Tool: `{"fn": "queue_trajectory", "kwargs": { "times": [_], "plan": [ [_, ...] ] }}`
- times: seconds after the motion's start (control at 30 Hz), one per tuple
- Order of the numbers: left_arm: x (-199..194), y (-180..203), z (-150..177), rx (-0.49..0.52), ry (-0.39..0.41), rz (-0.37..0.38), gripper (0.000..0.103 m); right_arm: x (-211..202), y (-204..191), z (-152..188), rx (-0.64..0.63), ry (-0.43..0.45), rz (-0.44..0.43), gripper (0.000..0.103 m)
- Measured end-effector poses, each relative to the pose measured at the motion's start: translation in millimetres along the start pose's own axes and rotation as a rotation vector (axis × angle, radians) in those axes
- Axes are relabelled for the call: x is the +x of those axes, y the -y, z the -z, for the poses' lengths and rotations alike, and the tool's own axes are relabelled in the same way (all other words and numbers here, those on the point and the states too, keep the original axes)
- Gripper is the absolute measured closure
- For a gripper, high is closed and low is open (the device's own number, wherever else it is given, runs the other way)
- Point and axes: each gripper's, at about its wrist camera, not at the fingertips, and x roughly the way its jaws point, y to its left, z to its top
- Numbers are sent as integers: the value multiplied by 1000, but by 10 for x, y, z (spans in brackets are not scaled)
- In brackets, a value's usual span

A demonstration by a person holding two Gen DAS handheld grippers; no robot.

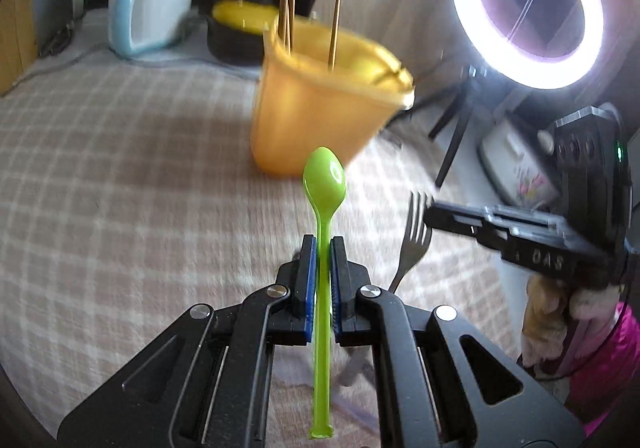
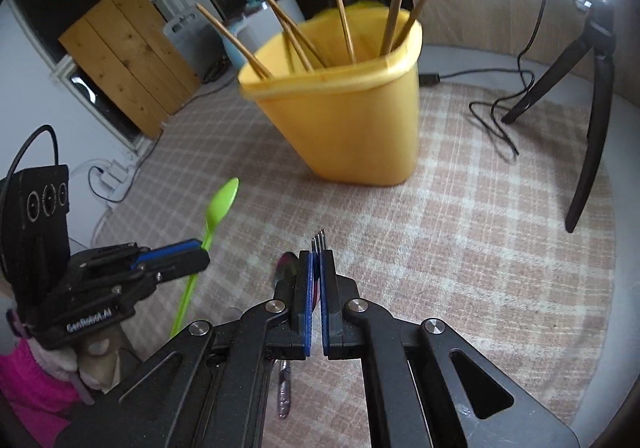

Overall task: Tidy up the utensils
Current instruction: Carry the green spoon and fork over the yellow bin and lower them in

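My left gripper [image 1: 323,246] is shut on a green plastic spoon [image 1: 324,184], bowl forward, held above the checked tablecloth in front of the yellow utensil holder [image 1: 316,116]. The holder [image 2: 344,120] holds several wooden chopsticks [image 2: 344,22]. My right gripper [image 2: 319,254] is shut on a metal fork [image 2: 319,238], tines pointing at the holder. The fork [image 1: 414,232] and right gripper [image 1: 430,214] show at right in the left wrist view. The left gripper [image 2: 206,254] and green spoon [image 2: 218,208] show at left in the right wrist view. A metal spoon [image 2: 285,328] lies on the cloth under the right gripper.
A ring light [image 1: 528,8] on a black tripod [image 2: 588,112] stands right of the holder, with cables [image 2: 496,116] on the cloth. A blue-white kettle [image 1: 148,14] and a dark pot with a yellow lid [image 1: 236,28] sit at the back of the table [image 1: 100,168].
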Motion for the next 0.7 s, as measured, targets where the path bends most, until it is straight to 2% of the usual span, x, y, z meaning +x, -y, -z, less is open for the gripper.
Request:
{"fn": "queue_trajectory", "kwargs": {
  "times": [0.2,0.7],
  "plan": [
    [-224,-11,-250,17,98,5,99,-243,-135,-38,-22,95,20,101],
    [-226,95,-1014,73,264,24,99,-698,-388,-371,-88,272,84,101]
  ]
}}
